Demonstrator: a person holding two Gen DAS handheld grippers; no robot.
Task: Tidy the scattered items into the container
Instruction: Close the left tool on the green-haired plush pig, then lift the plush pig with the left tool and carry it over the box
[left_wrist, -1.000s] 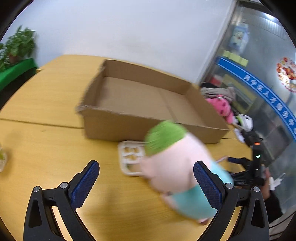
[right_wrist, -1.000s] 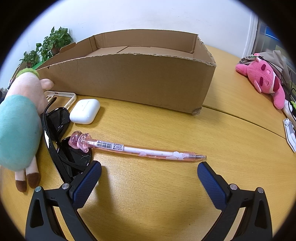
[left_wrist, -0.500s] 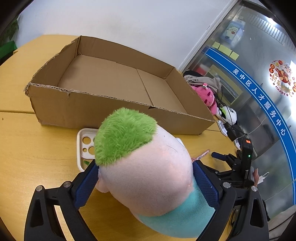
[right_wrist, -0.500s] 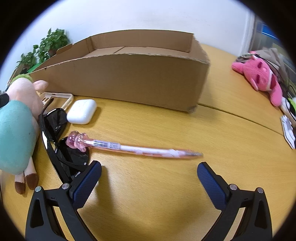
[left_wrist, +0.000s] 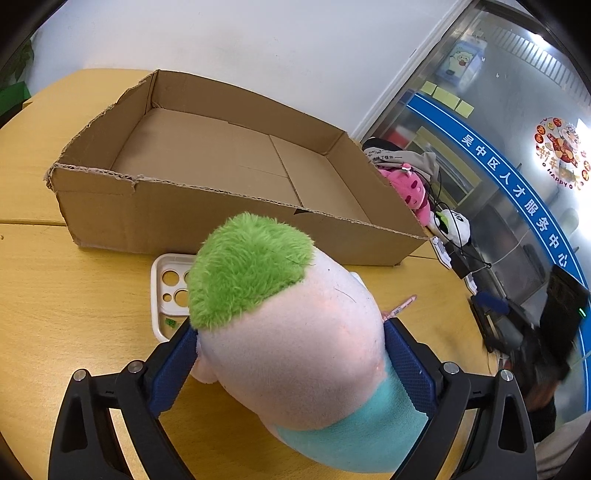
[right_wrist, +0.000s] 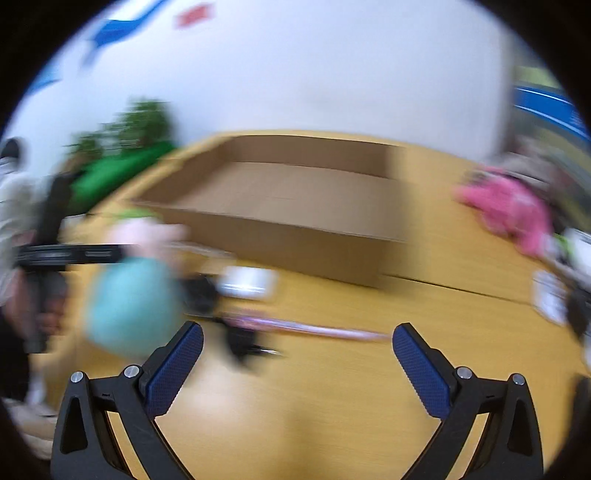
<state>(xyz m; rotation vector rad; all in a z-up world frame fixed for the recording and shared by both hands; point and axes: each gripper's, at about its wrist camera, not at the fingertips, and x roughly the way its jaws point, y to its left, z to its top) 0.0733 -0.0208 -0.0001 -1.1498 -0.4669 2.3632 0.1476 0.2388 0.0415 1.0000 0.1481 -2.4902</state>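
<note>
A plush toy (left_wrist: 291, 332) with green hair, a pale pink head and a teal body fills the left wrist view, and my left gripper (left_wrist: 290, 332) is shut on its head, both blue pads pressed in. Just beyond it stands the cardboard box (left_wrist: 207, 221), with nothing inside. A white phone case (left_wrist: 166, 291) and the tip of a pink pen (left_wrist: 402, 304) lie on the table in front of the box. The right wrist view is blurred: my right gripper (right_wrist: 298, 330) is open above the pen (right_wrist: 332, 330), near black sunglasses (right_wrist: 207, 295) and a white earbud case (right_wrist: 247, 282). The plush toy (right_wrist: 129, 302) is at its left.
The wooden table (left_wrist: 74, 295) runs left and forward of the box. A pink plush (left_wrist: 410, 184) with clothes and cables lies past the box's right end, near a glass wall. Green plants (right_wrist: 140, 122) stand at the back left. A person's hand (right_wrist: 48, 314) holds the left gripper.
My left gripper has closed tighter on the plush toy's head and come nearer the box. The right gripper has swung quickly up and back, which blurs its view; its jaws stay open.
</note>
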